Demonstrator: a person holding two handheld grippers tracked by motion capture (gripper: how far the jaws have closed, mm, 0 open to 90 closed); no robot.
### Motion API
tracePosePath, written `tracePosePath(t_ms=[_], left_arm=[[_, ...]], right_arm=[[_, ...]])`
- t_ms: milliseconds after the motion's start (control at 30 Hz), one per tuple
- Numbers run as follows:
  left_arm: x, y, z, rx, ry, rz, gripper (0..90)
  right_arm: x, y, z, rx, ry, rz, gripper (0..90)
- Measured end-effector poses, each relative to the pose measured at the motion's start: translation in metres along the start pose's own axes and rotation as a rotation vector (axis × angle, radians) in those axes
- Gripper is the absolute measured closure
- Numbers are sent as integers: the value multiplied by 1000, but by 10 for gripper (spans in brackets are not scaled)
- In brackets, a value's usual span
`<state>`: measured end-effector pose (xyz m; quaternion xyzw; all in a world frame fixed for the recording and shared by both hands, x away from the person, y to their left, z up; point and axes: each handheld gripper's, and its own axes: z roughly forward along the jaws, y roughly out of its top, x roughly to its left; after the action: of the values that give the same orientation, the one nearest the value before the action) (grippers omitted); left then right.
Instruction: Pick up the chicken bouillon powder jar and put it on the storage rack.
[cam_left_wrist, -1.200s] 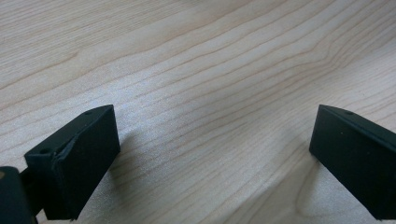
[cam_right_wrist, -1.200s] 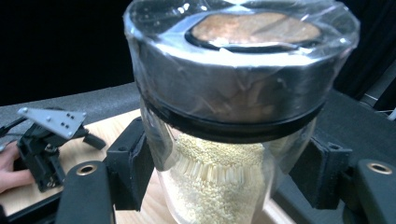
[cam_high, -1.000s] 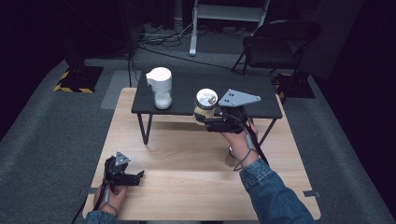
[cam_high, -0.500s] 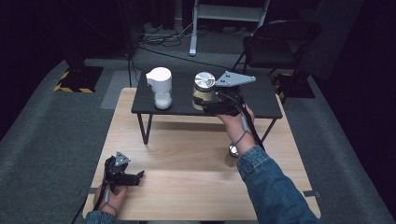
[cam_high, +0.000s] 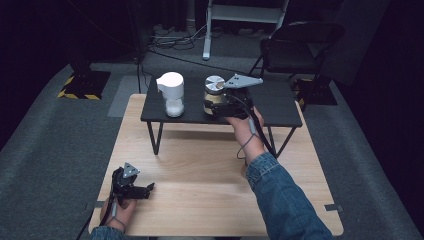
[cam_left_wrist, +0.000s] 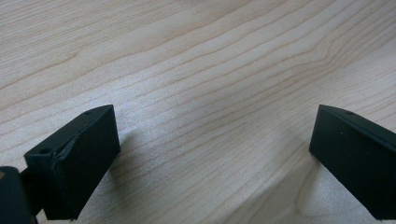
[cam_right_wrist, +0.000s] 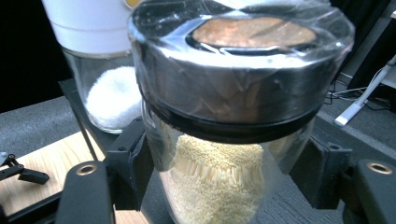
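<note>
Right gripper (cam_high: 216, 104): jaws clamped on either side of glass jar (cam_right_wrist: 224, 140), silver lid, pale grains inside; jar at middle of black shelf (cam_high: 280, 102), beside white-lidded jar (cam_high: 171, 93). Left gripper (cam_high: 142, 189): jaws wide apart, holding nothing, resting near tabletop's (cam_high: 200, 165) front-left corner.

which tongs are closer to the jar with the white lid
Right. The right tongs hold a steel-lidded jar on the black shelf just beside the white-lidded jar; the left tongs rest far off, open.
</note>
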<state>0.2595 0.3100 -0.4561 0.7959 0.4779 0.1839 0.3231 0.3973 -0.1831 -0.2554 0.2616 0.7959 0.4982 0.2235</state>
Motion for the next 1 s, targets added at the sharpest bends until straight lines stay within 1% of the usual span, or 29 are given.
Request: tracePosePath(t_ms=[133,233,333,400,533,567,633,700,767,833,900,933,1000], left_arm=[[0,0,0,0,0,-1,16],[0,0,0,0,0,-2,15],[0,0,0,1,0,-2,15],[0,0,0,1,0,-2,14],[0,0,0,-1,0,-3,14],[0,0,0,0,0,-3,15],[0,0,0,0,0,-2,15],[0,0,0,1,0,-2,14],[0,0,0,0,0,-3,15],[0,0,0,1,0,-2,14],[0,0,0,1,0,-2,14],[0,0,0,0,0,-2,14],[0,0,0,1,0,-3,14]], right_arm=[[-2,-3,9,22,-9,13,306],[-3,-5,13,28,-14,16,305],[-6,-12,14,6,-10,44,304],[-7,-13,14,3,-9,58,304],[-8,-13,14,7,-9,59,300],[-8,-13,14,7,-9,58,288],[-9,-14,14,0,-6,66,217],[-8,-14,11,-5,-11,69,172],[-8,-16,9,-11,-3,63,140],[-4,-16,5,-7,-14,42,97],[-3,-19,0,-21,-20,31,71],[-3,-22,-3,-31,-18,35,63],[-6,-27,-9,-47,1,53,56]])
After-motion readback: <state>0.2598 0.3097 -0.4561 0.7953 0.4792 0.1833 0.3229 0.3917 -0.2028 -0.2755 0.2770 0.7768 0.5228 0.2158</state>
